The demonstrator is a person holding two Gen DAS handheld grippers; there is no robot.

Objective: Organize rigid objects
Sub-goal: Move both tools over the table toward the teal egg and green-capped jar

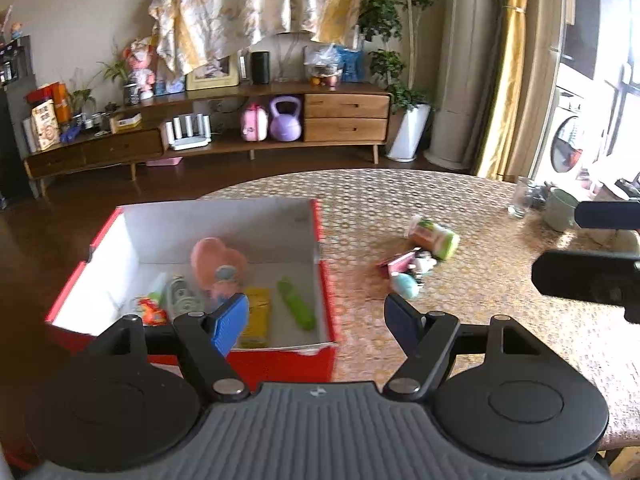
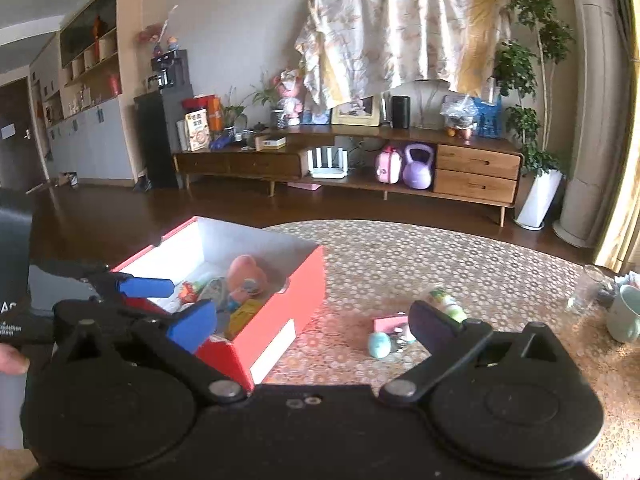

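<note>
Both empty grippers, left (image 1: 316, 316) and right (image 2: 314, 322), gape; approach the small teal egg-shaped toy (image 2: 379, 345) squarely, then carry it to the red cardboard box (image 2: 280, 312).

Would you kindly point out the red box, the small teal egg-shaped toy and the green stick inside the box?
red box (image 2: 280, 308), right wrist view, on its red outer side wall.
teal egg-shaped toy (image 2: 379, 345), right wrist view, on its rounded body.
green stick (image 1: 297, 304), left wrist view, on its mid-length.

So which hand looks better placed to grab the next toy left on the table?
Probably the right. The right gripper is open and empty, and the small teal toy lies just ahead between its fingers. The left gripper, also open and empty, sits mostly over the red box.
</note>
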